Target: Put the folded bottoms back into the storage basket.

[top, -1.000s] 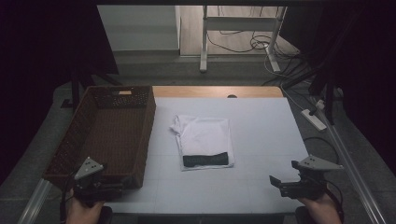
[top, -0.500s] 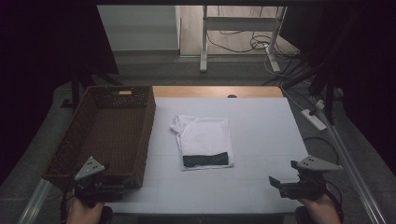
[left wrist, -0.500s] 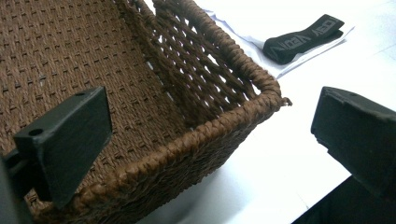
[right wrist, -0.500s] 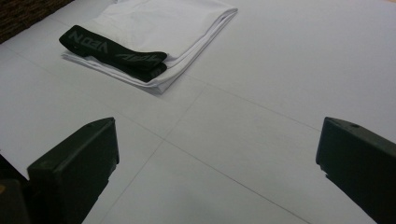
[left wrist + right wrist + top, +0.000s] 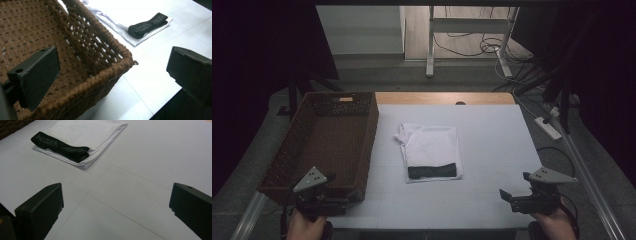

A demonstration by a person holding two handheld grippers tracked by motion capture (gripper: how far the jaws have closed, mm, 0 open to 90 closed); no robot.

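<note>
A folded white garment (image 5: 431, 145) with a black lettered waistband (image 5: 433, 171) lies in the middle of the white table (image 5: 492, 130). To its left stands a brown wicker basket (image 5: 327, 140) with nothing in it. My left gripper (image 5: 343, 200) is held at the basket's near right corner, open, its jaws wide apart on either side of the woven rim (image 5: 100, 82). At the table's near right edge my right gripper (image 5: 507, 197) is open above bare table, holding nothing. The garment (image 5: 87, 132) and its waistband (image 5: 60, 146) lie ahead of it to the left.
A wooden strip (image 5: 444, 97) runs along the table's far edge. Beyond it stand a metal frame leg (image 5: 430, 45) and loose cables (image 5: 472, 47) on the floor. A white power strip (image 5: 551, 128) lies off the table's right side.
</note>
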